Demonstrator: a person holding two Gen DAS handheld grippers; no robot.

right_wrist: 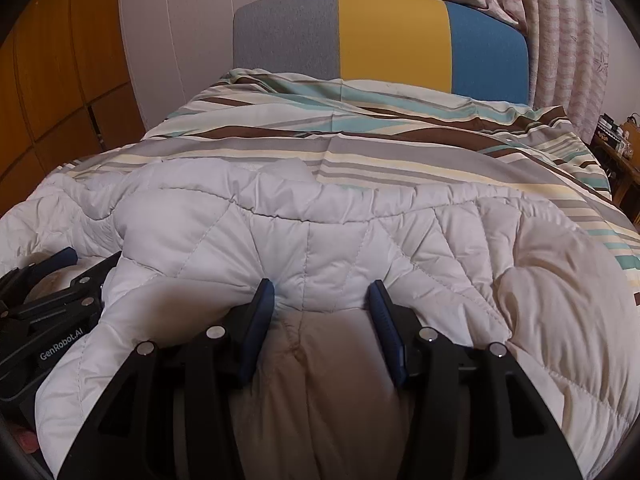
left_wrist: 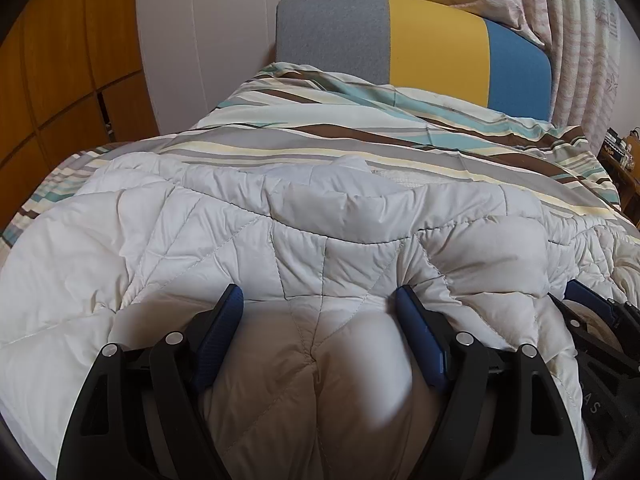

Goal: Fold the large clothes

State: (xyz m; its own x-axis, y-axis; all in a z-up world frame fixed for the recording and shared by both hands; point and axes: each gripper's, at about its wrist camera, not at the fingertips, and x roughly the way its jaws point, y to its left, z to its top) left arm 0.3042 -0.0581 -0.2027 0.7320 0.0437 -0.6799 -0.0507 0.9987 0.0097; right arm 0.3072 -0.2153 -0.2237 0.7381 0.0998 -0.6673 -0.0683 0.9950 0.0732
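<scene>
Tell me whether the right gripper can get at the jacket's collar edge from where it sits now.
Probably yes. The right gripper already has the white quilted jacket bunched between its fingers, and only open fabric lies between it and the collar edge; the left gripper sits off to the side.

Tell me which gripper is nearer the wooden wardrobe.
Left. The left gripper grips the white jacket on the side towards the wardrobe; the right gripper grips it beside that, toward the bedside table.
</scene>
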